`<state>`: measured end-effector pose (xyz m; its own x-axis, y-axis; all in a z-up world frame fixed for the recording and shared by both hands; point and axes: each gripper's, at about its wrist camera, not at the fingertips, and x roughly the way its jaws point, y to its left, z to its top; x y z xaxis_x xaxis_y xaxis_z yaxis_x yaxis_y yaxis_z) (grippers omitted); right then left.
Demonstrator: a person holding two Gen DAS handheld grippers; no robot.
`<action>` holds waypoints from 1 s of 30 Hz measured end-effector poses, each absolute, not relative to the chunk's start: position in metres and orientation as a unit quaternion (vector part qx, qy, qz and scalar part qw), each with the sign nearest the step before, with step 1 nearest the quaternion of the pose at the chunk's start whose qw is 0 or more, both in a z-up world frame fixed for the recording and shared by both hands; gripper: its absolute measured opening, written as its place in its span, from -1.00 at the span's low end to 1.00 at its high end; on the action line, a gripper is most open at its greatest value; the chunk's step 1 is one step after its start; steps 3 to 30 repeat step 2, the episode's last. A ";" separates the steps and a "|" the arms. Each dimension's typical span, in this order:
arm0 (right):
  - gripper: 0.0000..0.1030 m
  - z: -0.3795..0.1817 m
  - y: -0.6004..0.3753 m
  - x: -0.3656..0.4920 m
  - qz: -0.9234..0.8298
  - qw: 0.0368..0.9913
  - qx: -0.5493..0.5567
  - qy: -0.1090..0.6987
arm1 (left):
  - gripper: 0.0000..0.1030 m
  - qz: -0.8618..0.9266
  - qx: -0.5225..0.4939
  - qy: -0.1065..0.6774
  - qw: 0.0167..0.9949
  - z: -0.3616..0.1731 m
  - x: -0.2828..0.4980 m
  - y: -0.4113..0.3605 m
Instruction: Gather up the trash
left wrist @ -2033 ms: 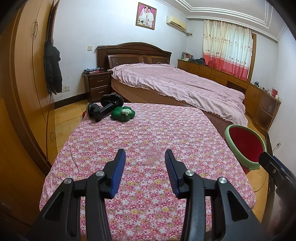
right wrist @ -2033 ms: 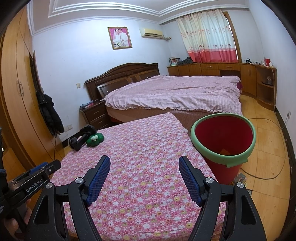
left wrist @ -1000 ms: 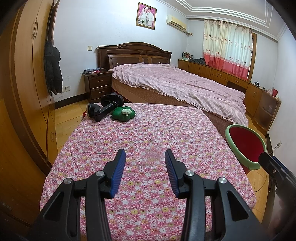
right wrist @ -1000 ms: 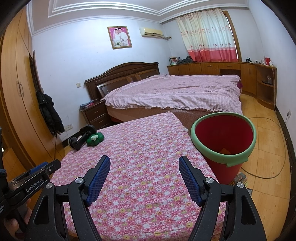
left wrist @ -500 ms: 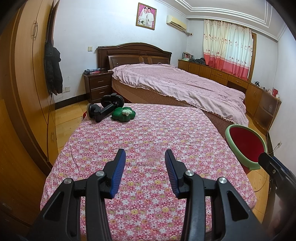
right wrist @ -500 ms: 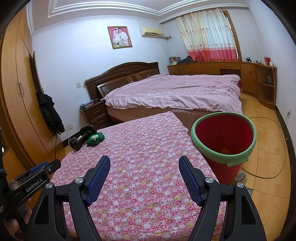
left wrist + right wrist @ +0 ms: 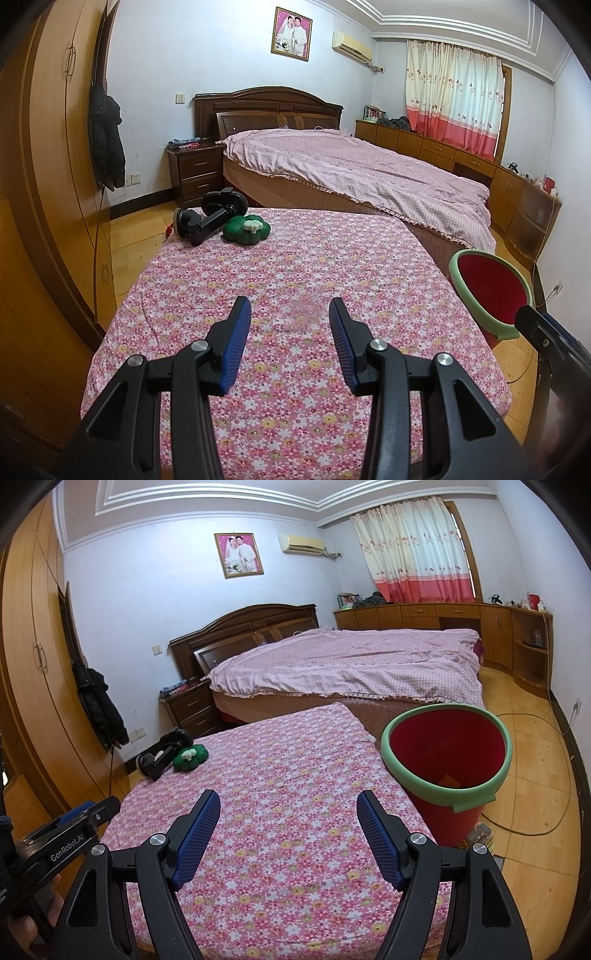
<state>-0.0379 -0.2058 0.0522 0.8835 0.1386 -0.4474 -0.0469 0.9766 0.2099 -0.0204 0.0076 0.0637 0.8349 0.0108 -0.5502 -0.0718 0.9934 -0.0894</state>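
Observation:
A red bin with a green rim [image 7: 447, 753] stands on the floor at the right edge of a table under a pink flowered cloth [image 7: 295, 775]; the bin [image 7: 487, 291] also shows at the right of the left wrist view. Something small and orange lies at its bottom. My left gripper [image 7: 290, 314] hovers open above the near part of the cloth, nothing between its blue pads. My right gripper [image 7: 288, 805] is open wider over the same cloth, also empty, with the bin just to its right. No loose trash shows on the cloth.
At the table's far left corner lie a black clamp-like mount [image 7: 210, 219] and a green flower-shaped cushion [image 7: 247, 229]. Beyond stands a bed with a pink cover [image 7: 351, 173], a nightstand [image 7: 195, 173], a wardrobe on the left and a cable on the floor [image 7: 524, 823].

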 end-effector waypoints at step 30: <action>0.50 0.052 -0.206 -0.038 0.048 0.965 0.097 0.237 | -0.14 0.022 -0.053 0.287 0.956 0.064 -0.021 0.007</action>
